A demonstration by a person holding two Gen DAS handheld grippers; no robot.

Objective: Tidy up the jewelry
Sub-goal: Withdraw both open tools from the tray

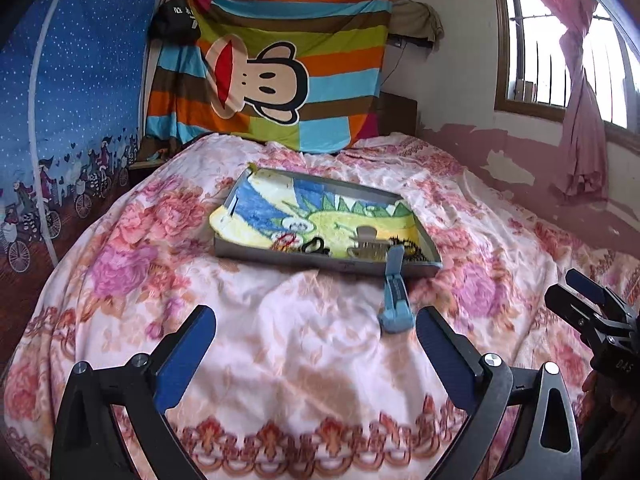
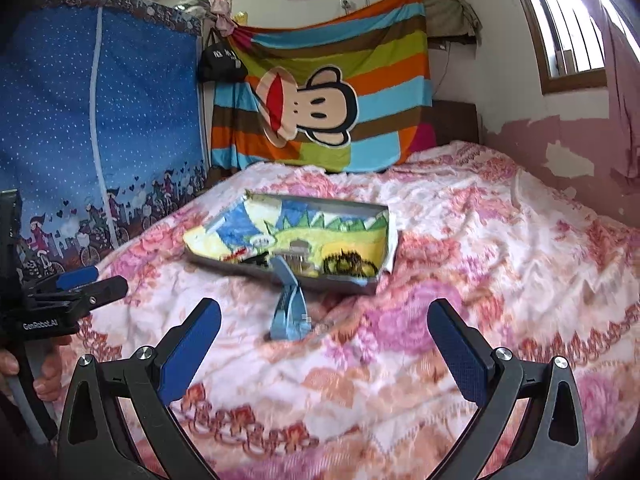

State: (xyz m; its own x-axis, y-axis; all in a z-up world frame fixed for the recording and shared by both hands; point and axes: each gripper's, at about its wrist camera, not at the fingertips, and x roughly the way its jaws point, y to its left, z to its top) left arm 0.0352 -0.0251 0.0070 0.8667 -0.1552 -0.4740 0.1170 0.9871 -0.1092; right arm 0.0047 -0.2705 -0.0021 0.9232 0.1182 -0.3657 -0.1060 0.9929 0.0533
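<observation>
Where floral bedspread (image 1: 280, 340) lies bare, tray (image 1: 280, 258) edge beyond

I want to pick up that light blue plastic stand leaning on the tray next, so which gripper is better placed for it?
Probably the left gripper: the light blue plastic stand lies just ahead beside its right finger. From the right gripper it sits farther ahead and off to the left. Both jaws are open and empty.

The bed cover (image 1: 280, 352) is white with pink and orange flowers. The grey tray (image 1: 280, 254) holds a towel (image 1: 320, 216) in yellow, blue and green. The hanging cloth (image 1: 280, 72) has orange, brown, blue and green stripes. The gripper pads (image 2: 188, 356) are blue.
</observation>
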